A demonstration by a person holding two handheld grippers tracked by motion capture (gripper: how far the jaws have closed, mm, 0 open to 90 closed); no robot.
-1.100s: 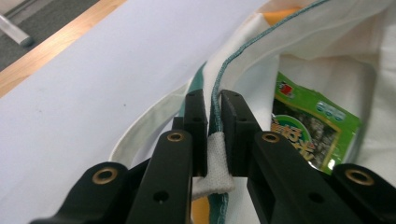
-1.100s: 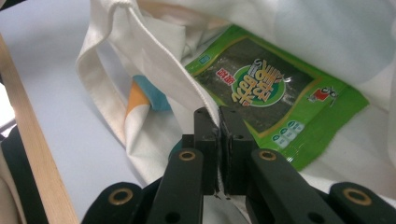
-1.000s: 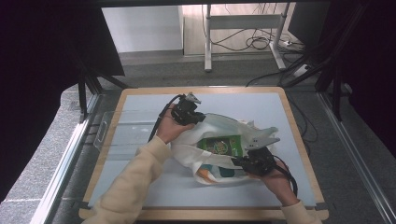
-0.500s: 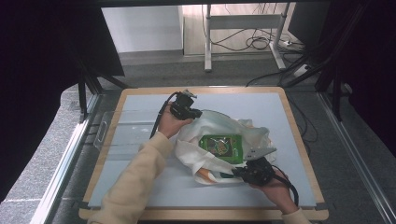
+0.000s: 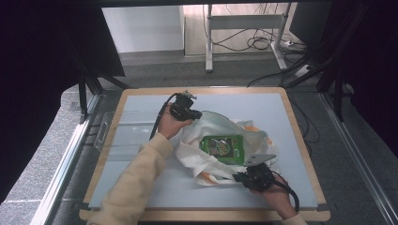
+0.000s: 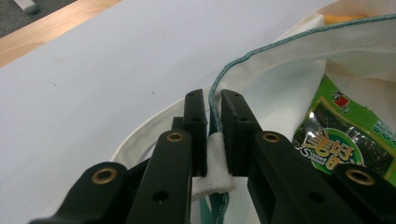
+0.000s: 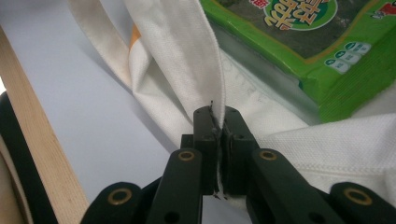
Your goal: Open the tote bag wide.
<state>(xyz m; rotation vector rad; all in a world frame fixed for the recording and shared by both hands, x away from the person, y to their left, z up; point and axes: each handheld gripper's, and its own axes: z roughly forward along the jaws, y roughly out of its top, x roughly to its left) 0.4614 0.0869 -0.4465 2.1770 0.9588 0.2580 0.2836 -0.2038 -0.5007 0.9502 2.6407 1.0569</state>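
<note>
A cream cloth tote bag (image 5: pixel 211 157) lies on the pale blue table mat, its mouth pulled wide. Inside rests a green seaweed snack packet (image 5: pixel 222 146) (image 6: pixel 343 140) (image 7: pixel 308 32). My left gripper (image 5: pixel 193 114) (image 6: pixel 212 105) is shut on the bag's teal-stitched rim at the far left side of the opening. My right gripper (image 5: pixel 240 178) (image 7: pixel 216 122) is shut on the near edge of the bag's cloth, at the front right of the mat.
The mat (image 5: pixel 141 140) sits in a wooden frame (image 5: pixel 300 136). A clear plastic tray (image 5: pixel 105 133) hangs off the table's left edge. Bare mat lies to the left and behind the bag. Orange print (image 5: pixel 253 127) shows on the bag's far side.
The two grippers moved apart, left one up-left and right one toward the front edge, stretching the bag's mouth wider. The green packet now lies more squarely exposed inside.
</note>
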